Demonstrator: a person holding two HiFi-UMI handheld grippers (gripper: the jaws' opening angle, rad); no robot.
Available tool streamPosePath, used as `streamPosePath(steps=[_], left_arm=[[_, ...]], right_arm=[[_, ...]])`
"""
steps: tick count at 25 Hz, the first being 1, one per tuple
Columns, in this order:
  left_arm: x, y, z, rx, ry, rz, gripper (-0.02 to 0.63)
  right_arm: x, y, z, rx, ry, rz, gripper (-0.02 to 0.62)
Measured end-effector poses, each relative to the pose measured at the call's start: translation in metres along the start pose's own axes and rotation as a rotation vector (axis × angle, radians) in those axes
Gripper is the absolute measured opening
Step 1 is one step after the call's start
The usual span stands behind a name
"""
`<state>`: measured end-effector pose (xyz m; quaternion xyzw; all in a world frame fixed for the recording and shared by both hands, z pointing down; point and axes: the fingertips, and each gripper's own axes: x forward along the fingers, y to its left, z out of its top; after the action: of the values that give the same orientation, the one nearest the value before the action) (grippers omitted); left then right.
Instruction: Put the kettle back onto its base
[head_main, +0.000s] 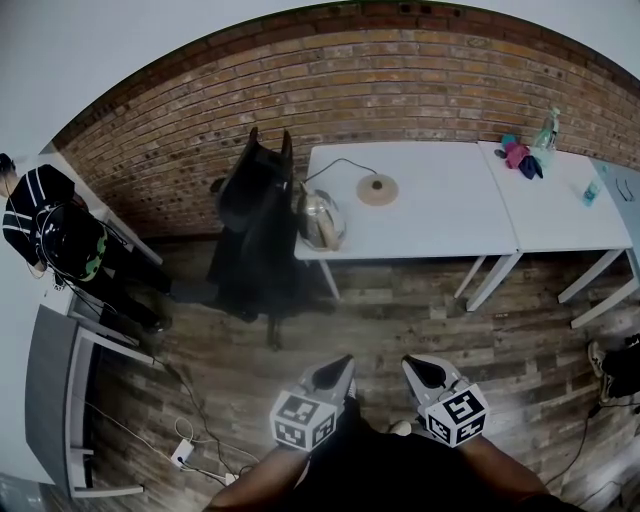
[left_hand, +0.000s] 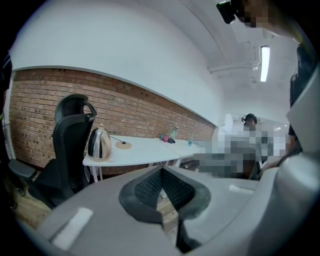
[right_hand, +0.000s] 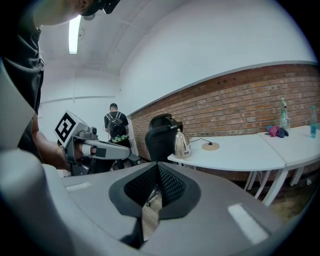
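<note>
So the person stands well back from the long white table (head_main: 430, 215) on the wood-plank floor (head_main: 400, 310), one tong in each hand, both held out low in front. The left gripper (left_hand: 161, 172) has its jaws together with nothing between them, just floor showing through the slit below the pads. Same story for the right gripper (right_hand: 157, 167): jaws pressed together and empty. Neither one is anywhere near the table.

The shiny steel kettle (head_main: 322, 220) with the dark handle sits upright on the front left corner of that table, right at the edge, just beside the tall black office chair (head_main: 255, 200). The round tan base (head_main: 378, 189) is on the same tabletop, further back toward the red brick wall (head_main: 200, 130) and a bit to the right, clearly apart from the kettle (nothing standing on it). A thin black cord (head_main: 335, 167) loops off the base toward the back left of the table.

Butted up against the right end is a second white table (head_main: 555, 215) carrying a pink and blue bundle of cloth (head_main: 516, 153), a clear spray bottle (head_main: 547, 130) and a small blue bottle (head_main: 592, 192). Over on the far left another person (head_main: 45, 230) in a dark top with a backpack stands by a grey desk (head_main: 50, 390), and a white power strip (head_main: 183, 453) lies on the floor near it with cables trailing.
</note>
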<state>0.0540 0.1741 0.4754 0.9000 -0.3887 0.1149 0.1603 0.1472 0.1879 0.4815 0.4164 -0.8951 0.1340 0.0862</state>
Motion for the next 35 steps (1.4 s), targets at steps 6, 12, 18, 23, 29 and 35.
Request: streamPosePath(steps=[6, 12, 18, 23, 29, 35], left_arm=[[0.007, 0.015, 0.007, -0.002, -0.007, 0.009, 0.000], [0.015, 0.035, 0.016, -0.007, -0.013, 0.020, 0.000], [0.026, 0.060, 0.024, -0.024, -0.019, 0.034, 0.000], [0.036, 0.084, 0.035, -0.038, -0.028, 0.042, 0.000], [0.052, 0.114, 0.048, -0.053, -0.047, 0.061, 0.000], [0.065, 0.136, 0.058, -0.044, -0.047, 0.048, 0.000]], right_arm=[[0.017, -0.005, 0.006, -0.003, -0.001, 0.009, 0.028], [0.038, -0.011, 0.014, -0.007, 0.006, 0.020, 0.028], [0.063, -0.020, 0.023, -0.016, 0.019, 0.033, 0.028], [0.087, -0.027, 0.036, -0.024, 0.032, 0.041, 0.028], [0.112, -0.036, 0.049, -0.040, 0.047, 0.056, 0.028], [0.137, -0.045, 0.058, -0.050, 0.056, 0.052, 0.028]])
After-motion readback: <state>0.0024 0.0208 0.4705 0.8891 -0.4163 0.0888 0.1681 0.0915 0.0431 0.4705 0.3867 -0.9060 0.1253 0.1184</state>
